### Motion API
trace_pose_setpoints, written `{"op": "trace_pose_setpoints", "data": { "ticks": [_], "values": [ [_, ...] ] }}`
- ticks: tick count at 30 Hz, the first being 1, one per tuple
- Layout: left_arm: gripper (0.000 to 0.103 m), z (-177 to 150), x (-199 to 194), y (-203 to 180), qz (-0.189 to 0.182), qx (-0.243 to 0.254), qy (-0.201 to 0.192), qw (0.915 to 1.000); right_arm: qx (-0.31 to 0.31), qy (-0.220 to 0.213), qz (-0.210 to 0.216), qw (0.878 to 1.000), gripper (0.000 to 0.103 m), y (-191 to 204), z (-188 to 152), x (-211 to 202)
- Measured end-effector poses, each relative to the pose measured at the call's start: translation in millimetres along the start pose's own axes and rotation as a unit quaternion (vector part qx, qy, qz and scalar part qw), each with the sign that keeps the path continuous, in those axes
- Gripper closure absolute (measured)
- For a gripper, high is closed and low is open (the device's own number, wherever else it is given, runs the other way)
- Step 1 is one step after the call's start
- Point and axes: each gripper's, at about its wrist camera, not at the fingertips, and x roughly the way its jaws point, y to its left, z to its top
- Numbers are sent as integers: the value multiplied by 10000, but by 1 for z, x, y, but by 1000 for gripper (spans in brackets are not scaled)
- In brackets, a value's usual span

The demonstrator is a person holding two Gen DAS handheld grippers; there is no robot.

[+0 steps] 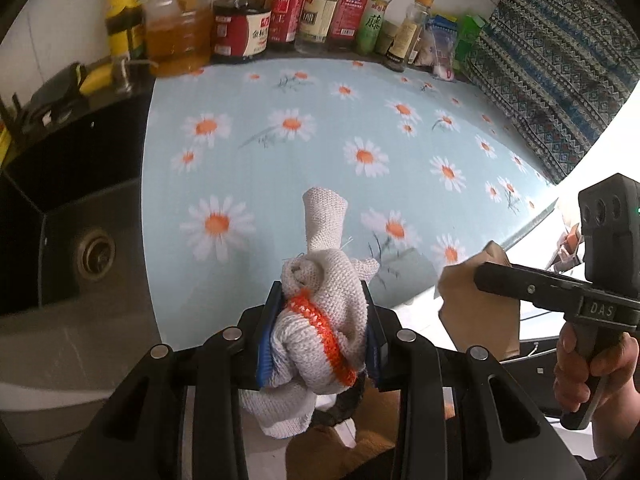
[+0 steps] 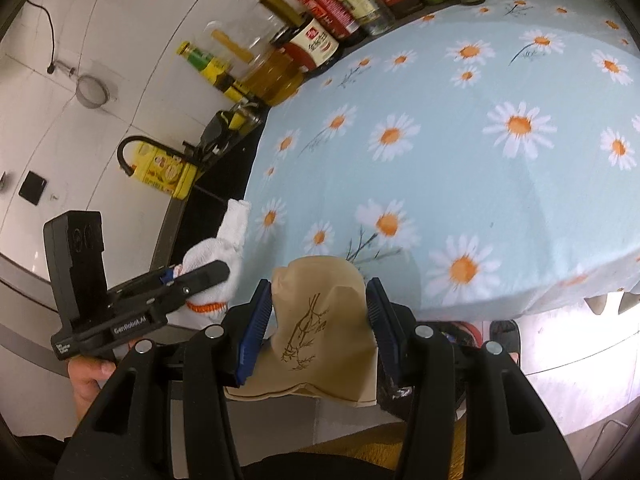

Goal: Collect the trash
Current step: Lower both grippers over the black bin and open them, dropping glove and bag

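My left gripper [image 1: 322,320] is shut on a white knitted glove [image 1: 320,280] with an orange cuff band, held above the near edge of the daisy tablecloth [image 1: 320,160]. My right gripper [image 2: 320,312] is shut on a brown paper napkin [image 2: 320,320] printed with a bamboo drawing, also at the table's near edge. In the left wrist view the right gripper [image 1: 480,278] is at the right with the napkin [image 1: 472,300] in it. In the right wrist view the left gripper [image 2: 218,270] is at the left with the glove [image 2: 216,252].
A row of sauce and oil bottles [image 1: 280,12] lines the back wall. A dark sink [image 1: 72,232] with a drain lies left of the table. A patterned cloth [image 1: 560,72] hangs at the right. A yellow tin [image 2: 168,172] stands by the sink.
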Motion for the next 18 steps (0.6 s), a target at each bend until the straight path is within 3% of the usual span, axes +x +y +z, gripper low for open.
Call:
{"op": "trace_pose_setpoints", "data": {
  "ticks": [18],
  "values": [
    [70,-82,17,-9,-318,-280,584,9974,196,627,-58,9978,54,-9,-65,37]
  ]
}}
